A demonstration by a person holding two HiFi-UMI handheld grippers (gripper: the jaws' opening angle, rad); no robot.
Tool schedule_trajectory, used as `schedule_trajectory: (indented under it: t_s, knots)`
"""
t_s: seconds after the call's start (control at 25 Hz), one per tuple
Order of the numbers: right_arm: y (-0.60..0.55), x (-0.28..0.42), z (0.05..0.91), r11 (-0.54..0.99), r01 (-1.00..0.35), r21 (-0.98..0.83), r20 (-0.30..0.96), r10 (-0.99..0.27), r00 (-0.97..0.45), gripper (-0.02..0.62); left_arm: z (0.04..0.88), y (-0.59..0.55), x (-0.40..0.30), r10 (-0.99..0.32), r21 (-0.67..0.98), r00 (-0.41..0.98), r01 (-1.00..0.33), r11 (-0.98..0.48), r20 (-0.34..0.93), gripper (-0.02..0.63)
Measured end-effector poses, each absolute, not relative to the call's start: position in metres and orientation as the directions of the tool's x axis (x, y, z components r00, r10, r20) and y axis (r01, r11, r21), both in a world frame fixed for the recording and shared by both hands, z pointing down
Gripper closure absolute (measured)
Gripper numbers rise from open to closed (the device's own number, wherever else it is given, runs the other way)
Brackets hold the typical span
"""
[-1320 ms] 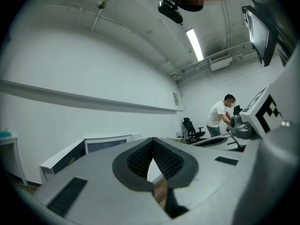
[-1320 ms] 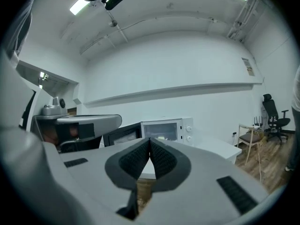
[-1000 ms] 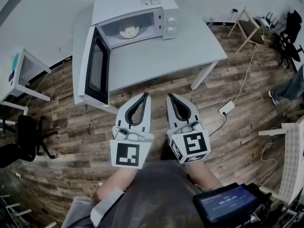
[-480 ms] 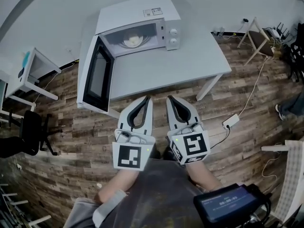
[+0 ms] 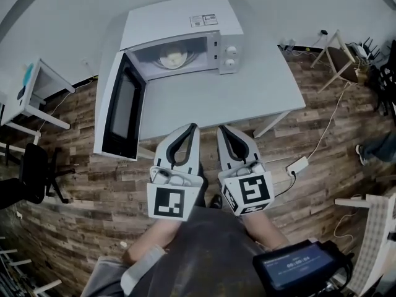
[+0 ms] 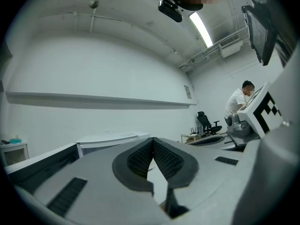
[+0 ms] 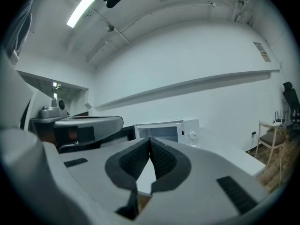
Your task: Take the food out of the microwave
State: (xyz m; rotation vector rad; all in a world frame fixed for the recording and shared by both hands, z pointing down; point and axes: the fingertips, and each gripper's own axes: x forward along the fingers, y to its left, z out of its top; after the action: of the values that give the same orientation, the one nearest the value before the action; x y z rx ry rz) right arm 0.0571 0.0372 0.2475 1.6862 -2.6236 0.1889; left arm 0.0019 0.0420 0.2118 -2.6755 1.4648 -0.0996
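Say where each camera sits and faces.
Head view: on the head, steeply down at open microwave, table, left gripper, right gripper, forearms.
Left gripper view: on it, level along shut jaws toward the wall; right gripper beside.
Right gripper view: likewise, facing the microwave; left gripper beside.
All three show the microwave.
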Motion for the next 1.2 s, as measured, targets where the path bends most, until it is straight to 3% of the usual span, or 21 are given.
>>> schedule_trajectory:
  t_s: [0.72,1.2]
  knots:
    - [-0.159,-0.011,0.284,0.494,-0.868,-0.052,0.190,-0.848,-0.494,0.589,0.242,-0.150,-0.054,-0.855,-0.072,0.518,-0.852,-0.518,0.021,0.598]
    - [-0.208,-0.038,0.280,0.522,-0.852,-0.020,0.227,-0.828,-0.513,0.589,0.238,-0.194,-0.081,-0.874,-0.074,0.485,-0.871,-0.485,0.024,0.598]
